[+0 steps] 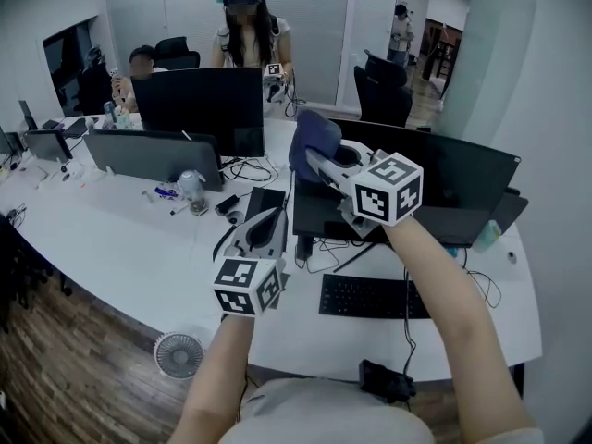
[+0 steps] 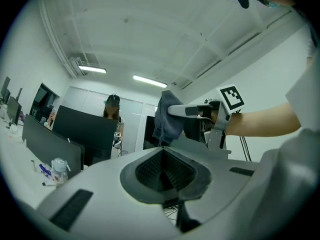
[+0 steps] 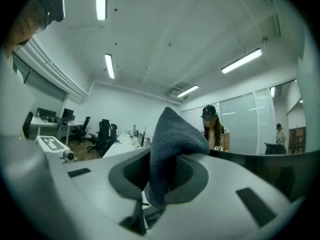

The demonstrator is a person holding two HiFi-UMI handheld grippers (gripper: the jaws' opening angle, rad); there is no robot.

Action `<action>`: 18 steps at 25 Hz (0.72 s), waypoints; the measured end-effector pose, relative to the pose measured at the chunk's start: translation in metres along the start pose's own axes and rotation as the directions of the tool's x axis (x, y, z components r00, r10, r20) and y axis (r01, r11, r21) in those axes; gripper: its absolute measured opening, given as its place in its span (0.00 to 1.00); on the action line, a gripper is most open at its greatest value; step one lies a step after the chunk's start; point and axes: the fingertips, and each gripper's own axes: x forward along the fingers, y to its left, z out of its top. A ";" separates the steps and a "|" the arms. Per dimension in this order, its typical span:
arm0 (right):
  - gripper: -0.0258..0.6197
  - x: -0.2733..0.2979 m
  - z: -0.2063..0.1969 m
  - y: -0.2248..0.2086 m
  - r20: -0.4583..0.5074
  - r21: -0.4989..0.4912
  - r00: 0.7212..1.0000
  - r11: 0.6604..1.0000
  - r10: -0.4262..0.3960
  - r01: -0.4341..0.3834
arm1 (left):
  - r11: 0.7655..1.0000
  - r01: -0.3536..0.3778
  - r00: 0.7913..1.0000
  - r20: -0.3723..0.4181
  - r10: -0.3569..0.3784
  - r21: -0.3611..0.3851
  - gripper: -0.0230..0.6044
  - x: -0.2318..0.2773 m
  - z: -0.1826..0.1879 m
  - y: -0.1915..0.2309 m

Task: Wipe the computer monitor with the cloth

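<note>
Right tool point(image 1: 313, 161): clamped on cloth point(image 1: 311, 137), at 11 o'clock corner of monitor point(image 1: 455, 179).
Left tool point(image 1: 275, 218): jaws together, empty, 7 o'clock of cloth.
Advice: likely best to press cloth flat, light overlapping strokes, avoid tipping screen.

Two grippers point(image 1: 270, 215) point(image 1: 313, 158), one cloth point(image 1: 310, 135), one keyboard point(image 1: 370, 296), one floor fan point(image 1: 178, 354), three other people point(image 1: 242, 28) point(image 1: 139, 63) point(image 1: 402, 26).
</note>
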 end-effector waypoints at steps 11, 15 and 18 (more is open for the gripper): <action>0.13 -0.052 -0.035 0.032 0.013 -0.088 0.988 0.984 -0.154 0.154 | 0.999 0.029 0.999 0.023 -0.029 -0.013 0.05 -0.011 -0.011 -0.011; 0.13 -0.064 -0.053 0.040 0.021 -0.070 0.981 0.979 -0.191 0.192 | 0.999 0.039 0.998 0.048 -0.039 -0.008 0.05 -0.015 -0.013 -0.019; 0.13 -0.075 -0.062 0.045 0.038 -0.030 0.977 0.977 -0.212 0.213 | 0.998 0.053 0.996 0.064 -0.054 0.023 0.05 -0.017 -0.012 -0.029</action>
